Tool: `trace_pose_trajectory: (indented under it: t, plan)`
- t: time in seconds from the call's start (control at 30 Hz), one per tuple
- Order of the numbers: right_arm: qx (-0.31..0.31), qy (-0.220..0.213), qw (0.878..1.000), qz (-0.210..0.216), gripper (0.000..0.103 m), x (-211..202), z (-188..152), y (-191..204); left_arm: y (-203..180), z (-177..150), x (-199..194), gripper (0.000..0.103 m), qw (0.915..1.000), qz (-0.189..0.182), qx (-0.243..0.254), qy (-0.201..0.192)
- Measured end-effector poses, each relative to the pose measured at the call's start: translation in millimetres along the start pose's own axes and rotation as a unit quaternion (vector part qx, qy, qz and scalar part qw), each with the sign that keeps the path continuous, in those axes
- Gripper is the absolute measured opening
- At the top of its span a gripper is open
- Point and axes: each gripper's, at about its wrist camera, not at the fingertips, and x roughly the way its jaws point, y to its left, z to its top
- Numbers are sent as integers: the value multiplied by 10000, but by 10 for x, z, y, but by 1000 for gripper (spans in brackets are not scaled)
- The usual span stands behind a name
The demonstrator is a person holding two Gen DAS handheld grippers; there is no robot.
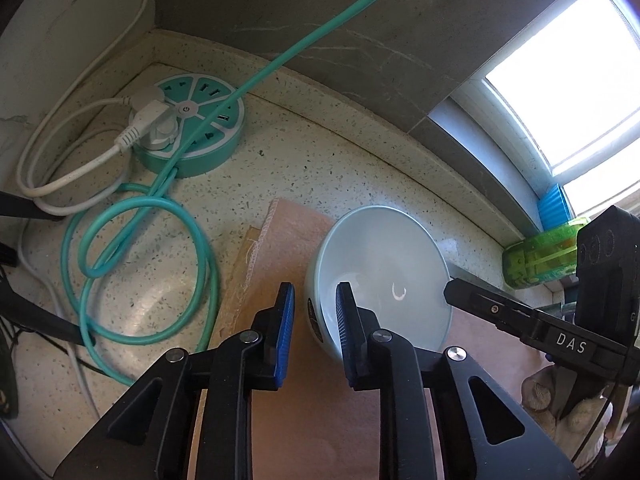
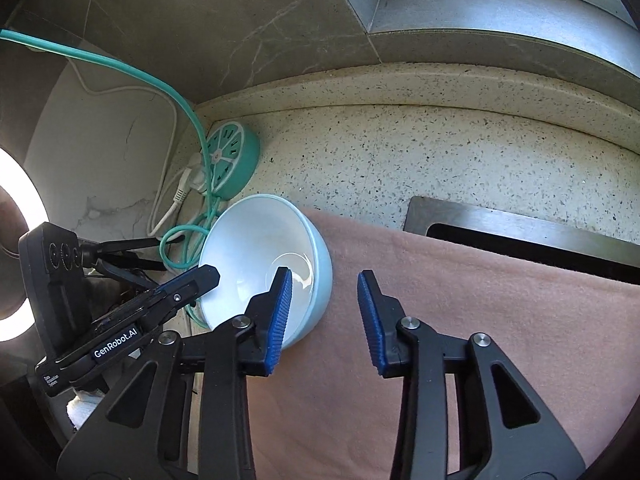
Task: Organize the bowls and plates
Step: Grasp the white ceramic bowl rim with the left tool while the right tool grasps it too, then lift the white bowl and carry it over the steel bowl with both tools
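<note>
The left gripper [image 1: 316, 320] is straddling the near wall of a pale blue bowl [image 1: 384, 264], one blue pad inside the rim and the other outside it; its jaws are narrowed around that wall, though whether both pads are pressing on it cannot be told. The bowl is sitting on a pink cloth [image 1: 292, 240] spread over the speckled bench [image 1: 320, 152]. The right gripper [image 2: 324, 312] is straddling the opposite wall of the same bowl [image 2: 256, 248], its left pad inside the bowl and its right pad hanging over the cloth [image 2: 480, 300] well clear of the outer wall, so its jaws are standing apart and pinching nothing. Beyond the left gripper and to its left, a round teal power strip [image 1: 188, 124] is lying on the bench with a white plug in it and a teal cable [image 1: 140, 248] coiling nearer. A white-gloved hand [image 1: 560, 408] is showing under the right gripper
</note>
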Motion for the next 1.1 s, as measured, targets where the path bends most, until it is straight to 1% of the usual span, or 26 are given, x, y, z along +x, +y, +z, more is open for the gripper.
trace_pose_trajectory:
  t: [0.03, 0.07, 0.1, 0.23, 0.27, 0.37, 0.5, 0.7, 0.87, 1.1]
  plan:
    - [9, 27, 10000, 8, 27, 24, 2, -8, -1, -1, 10, 17, 10000, 11, 7, 6]
    - [33, 51, 10000, 26, 22, 45, 1, -18, -6, -2, 24, 14, 10000, 18, 21, 16]
    - [62, 69, 10000, 30, 18, 65, 2, -31, -14, 3, 40, 13, 10000, 23, 42, 31]
    - [70, 108, 9999, 95, 11, 90, -17, -31, -50, -9, 63, 12, 10000, 20, 69, 57]
    - [27, 123, 9999, 109, 11, 91, -24, -10, -67, -13, 59, 12, 9999, 57, 94, 41]
    - [-126, 86, 9999, -48, 11, 72, -45, 57, -104, -32, 45, 12, 9999, 86, 147, 18]
    - [-110, 67, 9999, -40, 11, 9, -77, 49, -167, -83, -8, 12, 9997, 79, 212, -31]
    - [-290, -23, 9995, -109, 11, -193, -188, 114, -241, -160, -141, 12, 9995, 23, 278, -144]
    - [-276, -70, 9996, -83, 11, -363, -307, 112, -341, -268, -288, 12, 9991, -38, 326, -276]
    - [-363, -298, 9989, 29, 11, -759, -515, 190, -521, -463, -563, 12, 9976, -136, 417, -537]
